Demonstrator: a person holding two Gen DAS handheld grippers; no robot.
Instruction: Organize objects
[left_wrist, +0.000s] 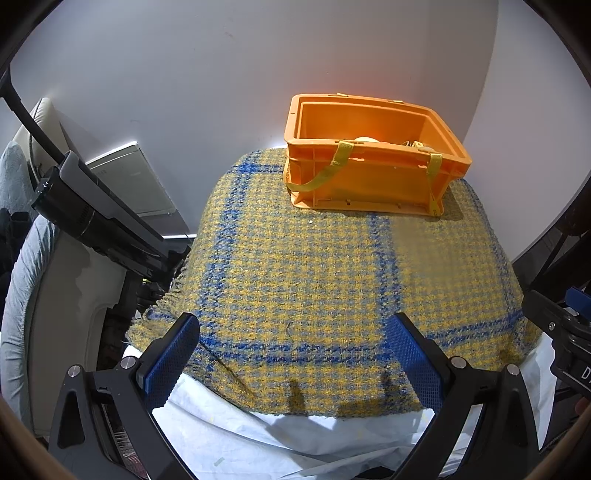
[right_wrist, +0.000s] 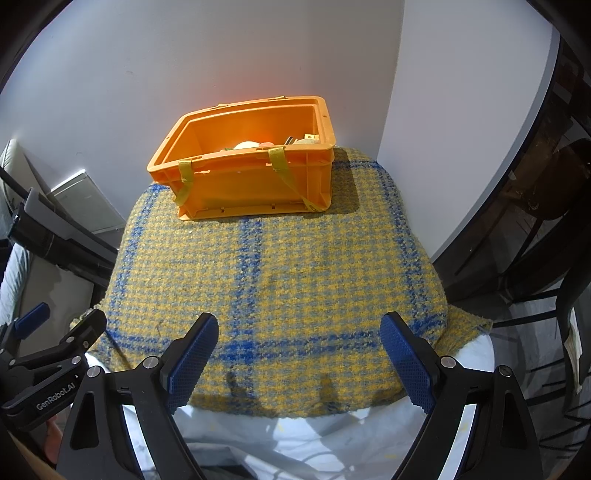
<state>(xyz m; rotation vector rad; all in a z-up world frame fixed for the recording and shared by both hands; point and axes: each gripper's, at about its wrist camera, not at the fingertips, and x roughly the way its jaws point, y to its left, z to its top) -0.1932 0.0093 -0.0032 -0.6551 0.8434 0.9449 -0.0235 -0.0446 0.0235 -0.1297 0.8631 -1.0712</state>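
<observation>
1. Orange crate (left_wrist: 373, 177) sits at the far end of the tabletop (left_wrist: 314, 280), against the white wall (left_wrist: 184, 74). In the right wrist view the crate (right_wrist: 251, 184) lies toward the room corner, its long side facing the cameras.
2. The tabletop is covered by a yellow-and-blue checked cloth (right_wrist: 277, 277); a white sheet (right_wrist: 288, 439) shows under the cloth's near edge.
3. Two yellow straps (left_wrist: 332, 166) hang over the crate's near rim and down its front wall; one ends on the cloth by the base.
4. Crate contents: a pale rounded item (right_wrist: 247, 144) and a few small pieces near the right end. Mostly hidden by the rim; cannot identify them.
5. Left claw (left_wrist: 295, 354): spread wide, blue pads (left_wrist: 173, 358) apart, nothing between them. It hangs over the near edge of the cloth, well apart from the crate.
6. Right claw (right_wrist: 299, 354): spread wide, nothing pinched, likewise over the near edge and well apart from the crate.
7. The left claw's black body shows at the lower left of the right wrist view, with "GenRobot.AI" printed on it.
8. Left of the tabletop: a black bar-shaped device (left_wrist: 96, 221) and a grey flat panel (left_wrist: 136, 177) leaning at the wall.
9. Cloth between claws and crate is bare.
</observation>
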